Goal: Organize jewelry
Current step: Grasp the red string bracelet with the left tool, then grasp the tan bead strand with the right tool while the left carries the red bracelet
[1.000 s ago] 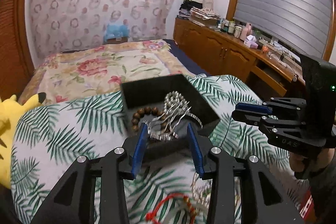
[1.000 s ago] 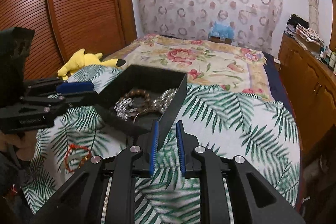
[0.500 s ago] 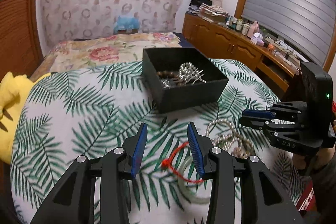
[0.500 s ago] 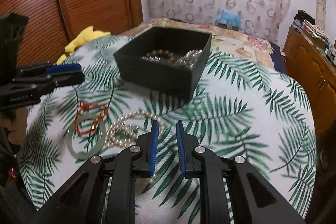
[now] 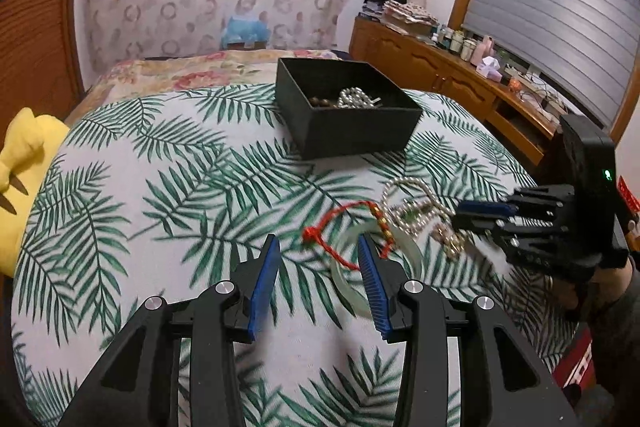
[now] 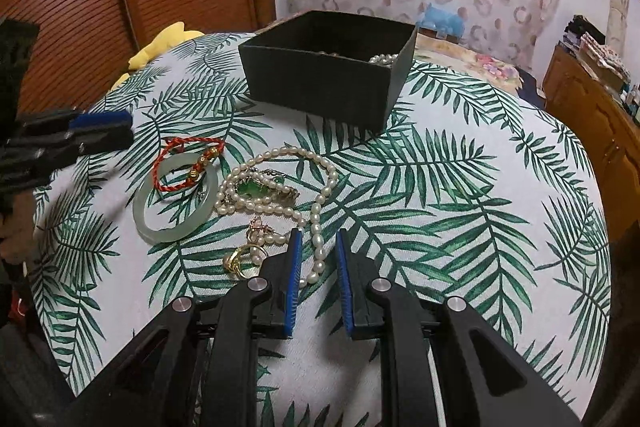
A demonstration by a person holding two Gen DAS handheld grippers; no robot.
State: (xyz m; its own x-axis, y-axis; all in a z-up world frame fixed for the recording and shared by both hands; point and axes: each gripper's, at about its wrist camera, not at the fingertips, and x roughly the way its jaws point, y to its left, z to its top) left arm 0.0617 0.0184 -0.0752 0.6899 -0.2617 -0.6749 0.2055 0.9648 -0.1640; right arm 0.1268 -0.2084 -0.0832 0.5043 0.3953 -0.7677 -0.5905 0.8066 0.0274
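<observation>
A black box holds beads and a silvery chain. On the palm-leaf cloth lie a pale green jade bangle, a red cord bracelet, a pearl necklace with a green pendant, and gold rings. My left gripper is open and empty, just before the bangle and red cord. My right gripper is slightly open and empty, with the necklace's tail between its fingers. It also shows in the left wrist view.
A yellow plush toy lies at the table's left edge. A wooden sideboard with bottles stands at the right. A bed with a floral cover lies behind the table.
Both grippers have drawn back from the box and dropped toward the loose jewelry at the near side. The box now stands on the cloth, farther away.
</observation>
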